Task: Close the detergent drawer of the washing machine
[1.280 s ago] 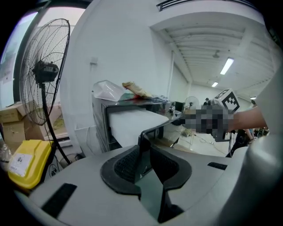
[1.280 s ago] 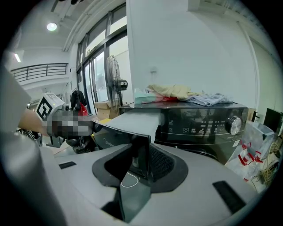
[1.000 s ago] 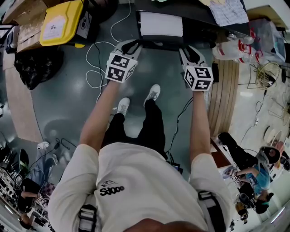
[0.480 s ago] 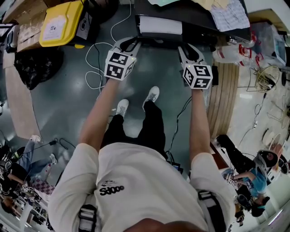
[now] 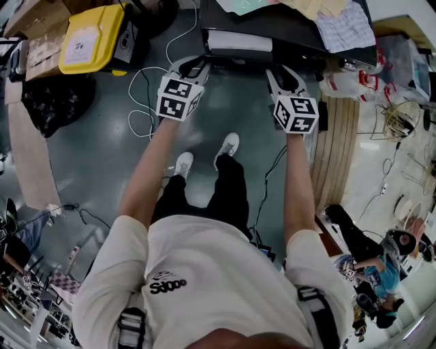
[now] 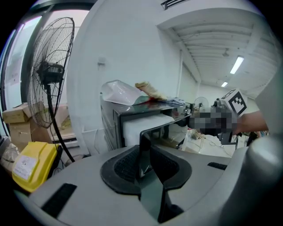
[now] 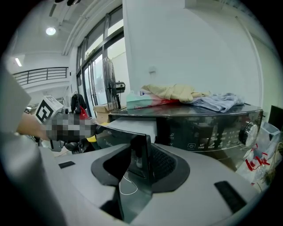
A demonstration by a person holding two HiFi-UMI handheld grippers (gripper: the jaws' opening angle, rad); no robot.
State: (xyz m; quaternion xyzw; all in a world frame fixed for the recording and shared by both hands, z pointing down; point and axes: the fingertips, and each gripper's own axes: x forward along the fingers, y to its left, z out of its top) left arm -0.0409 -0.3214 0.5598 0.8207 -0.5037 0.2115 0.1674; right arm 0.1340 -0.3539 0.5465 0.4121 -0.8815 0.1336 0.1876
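Note:
The washing machine [image 5: 272, 24] stands at the top of the head view, its detergent drawer [image 5: 240, 41] pulled out and showing a white inside. The drawer's dark front panel [image 5: 238, 63] runs between my two grippers. My left gripper [image 5: 194, 65] is shut on the panel's left end [image 6: 146, 145], both pads against it. At the right end [image 7: 140, 154] sits my right gripper [image 5: 285, 75]. Its jaws have just been opening: the panel stands between them against one pad, with a gap on the other side.
Clothes [image 5: 344, 17] lie on the machine's top. A yellow box [image 5: 92, 33], a black bag [image 5: 54, 99] and a white cable [image 5: 139, 102] are on the floor at left, and a fan [image 6: 51, 75] stands there. Plastic bags [image 5: 354, 71] and wooden boards [image 5: 337, 150] are at right.
Both grippers have moved toward the machine with the drawer's panel, and less of the white drawer shows. The clothes on top have come further into view.

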